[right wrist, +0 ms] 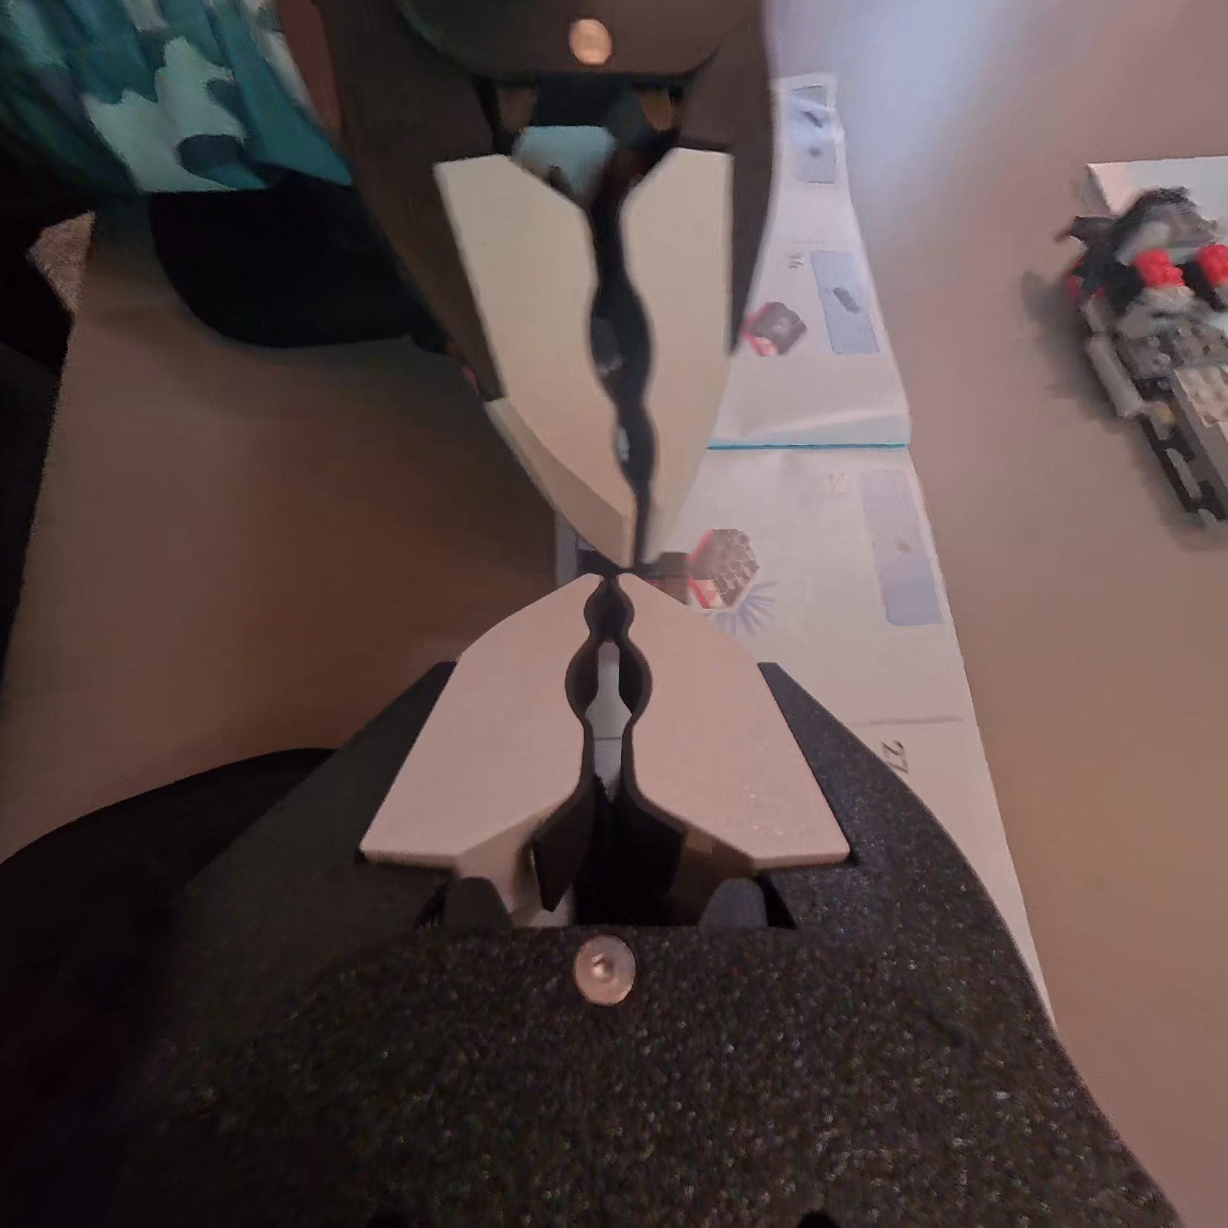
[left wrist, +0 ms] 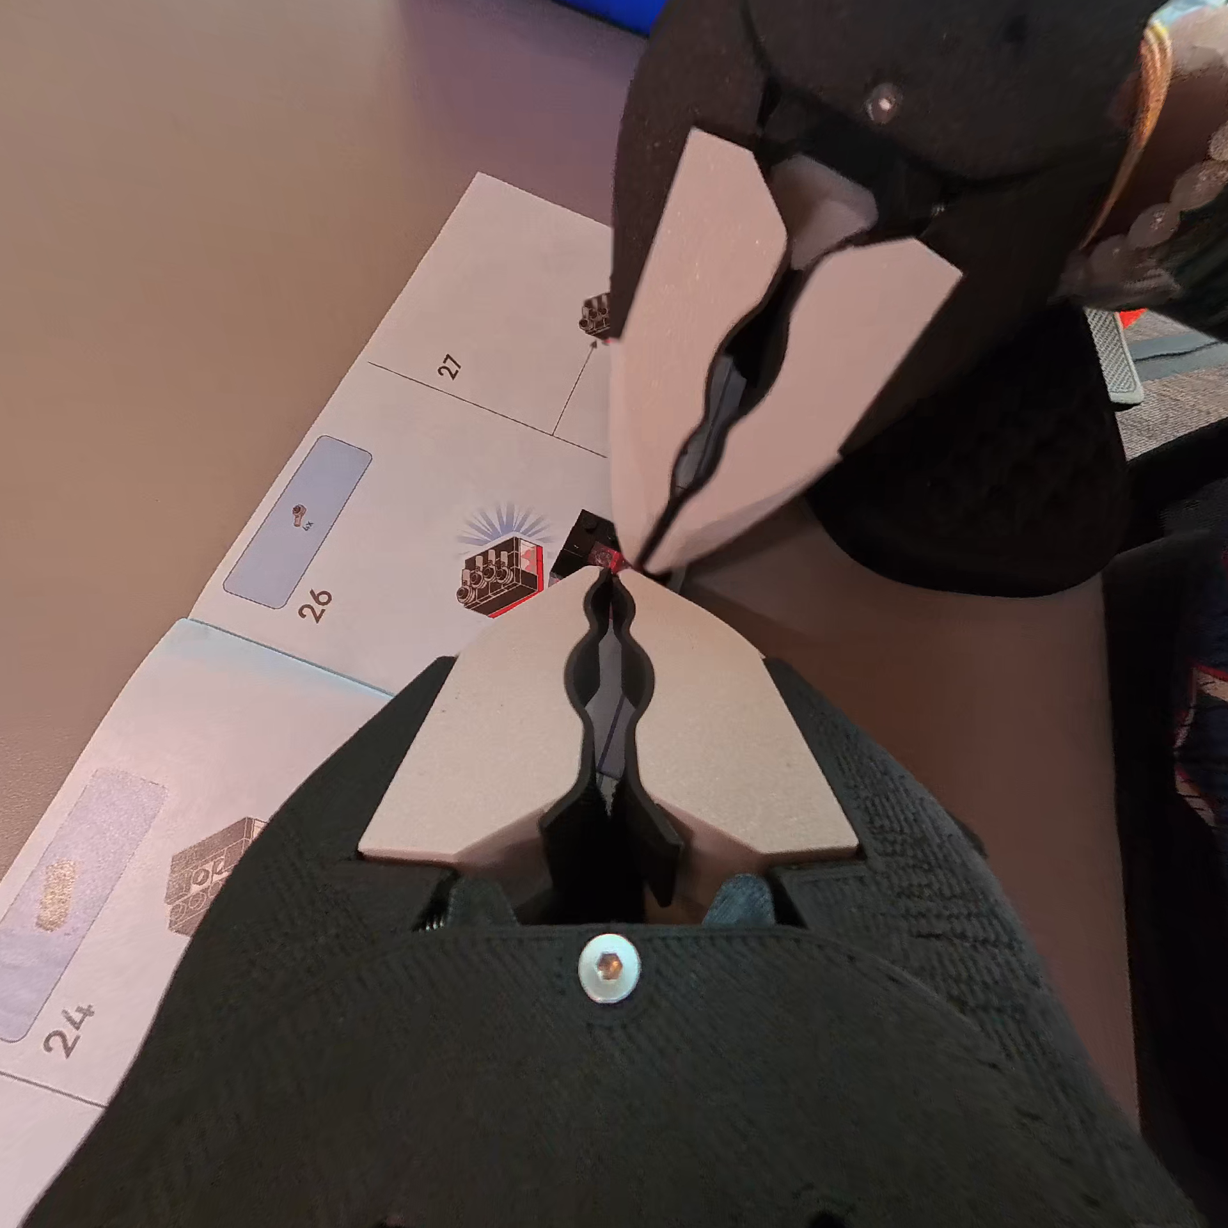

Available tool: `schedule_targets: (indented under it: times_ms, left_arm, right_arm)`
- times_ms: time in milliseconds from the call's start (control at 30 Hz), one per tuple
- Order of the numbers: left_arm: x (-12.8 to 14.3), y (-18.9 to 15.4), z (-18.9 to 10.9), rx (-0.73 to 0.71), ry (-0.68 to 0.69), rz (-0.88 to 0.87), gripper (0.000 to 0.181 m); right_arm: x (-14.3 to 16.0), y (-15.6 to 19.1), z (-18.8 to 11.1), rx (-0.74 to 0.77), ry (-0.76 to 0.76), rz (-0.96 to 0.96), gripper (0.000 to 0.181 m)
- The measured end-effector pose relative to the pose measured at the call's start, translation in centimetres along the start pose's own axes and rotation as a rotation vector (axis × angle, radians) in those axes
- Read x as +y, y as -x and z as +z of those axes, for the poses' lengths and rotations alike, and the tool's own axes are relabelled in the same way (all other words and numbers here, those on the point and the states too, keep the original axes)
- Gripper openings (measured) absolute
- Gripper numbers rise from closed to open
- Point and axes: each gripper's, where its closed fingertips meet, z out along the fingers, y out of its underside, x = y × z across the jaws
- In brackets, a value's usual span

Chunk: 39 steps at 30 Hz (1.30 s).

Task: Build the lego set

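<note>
1. A pale instruction booklet (left wrist: 425,425) with printed building steps lies open on the tan bench (left wrist: 166,199), under and beside both tools. A partly built grey, black and red lego model (right wrist: 1156,345), blurred, sits on the bench well apart from the booklet's far edge in the right wrist view.
2. A small black and red lego piece (left wrist: 591,545) sits above the booklet, right where the two tools' tips meet; the beige fingers hide most of it, so its shape cannot be told.
3. The left gripper (left wrist: 610,579), black printed body with beige fingers, points forward, jaws drawn together at the tips on the small piece.
4. The right gripper (right wrist: 611,583) comes from the opposite side, tip to tip with the left one (right wrist: 638,551). Its jaws are also pinched together at the tips; in the left wrist view (left wrist: 648,561) they touch the same piece.
5. Counted: two grippers, one booklet, one small piece, one partly built model.
</note>
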Motion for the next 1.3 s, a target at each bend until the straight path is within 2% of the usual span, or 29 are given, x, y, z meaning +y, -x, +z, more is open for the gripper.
schedule_targets:
  times_ms: [100, 633, 767, 833, 867, 900, 967, 1033, 1100, 1200, 1300]
  left_arm:
    - [0.0, 0.0, 0.0, -0.003, 0.0, 0.004, 0.001]
    - [0.0, 0.1, 0.0, -0.009, -0.003, 0.009, 0.0]
    - [-0.1, 0.0, 0.2, -0.014, -0.004, 0.02, 0.001]
    - [-0.1, 0.0, 0.2, -0.017, -0.005, 0.026, 0.0]
    - [-0.2, 0.1, 0.1, -0.028, -0.007, 0.029, 0.0]
    - [-0.5, 0.1, -0.3, -0.045, -0.029, 0.033, 0.001]
    - [-2.0, -0.3, -2.2, -0.059, -0.148, 0.023, 0.009]
    - [-3.2, -0.5, -4.8, -0.075, -0.259, -0.018, 0.02]
    - [-3.0, -0.3, -7.1, -0.123, -0.312, -0.057, 0.031]
    - [-1.1, 0.1, -9.8, -0.227, -0.329, -0.118, 0.052]
    - [0.9, 0.8, -12.6, -0.371, -0.371, -0.197, 0.084]
  right_arm:
    - [0.1, -1.4, -1.0, 0.054, -0.055, 0.059, 0.0]
    - [1.0, -1.0, -0.5, 0.055, 0.082, 0.089, 0.0]
    - [1.1, -1.0, -0.5, 0.061, 0.167, 0.082, 0.0]
    - [1.0, -1.0, -0.5, 0.051, 0.156, 0.063, 0.0]
    - [1.0, -0.9, -0.6, 0.032, 0.127, 0.065, 0.001]
    - [0.9, -1.1, -0.8, 0.033, 0.089, 0.092, 0.015]
    - [0.3, -1.6, -1.4, 0.047, -0.011, 0.163, 0.045]
    - [0.1, -1.7, -1.6, 0.059, -0.051, 0.175, 0.062]
    - [0.5, -1.3, -1.0, 0.047, -0.012, 0.132, 0.065]
    - [0.5, -0.6, 0.3, 0.002, 0.011, 0.082, 0.061]
    - [0.6, -0.3, 1.1, -0.025, 0.032, 0.044, 0.052]
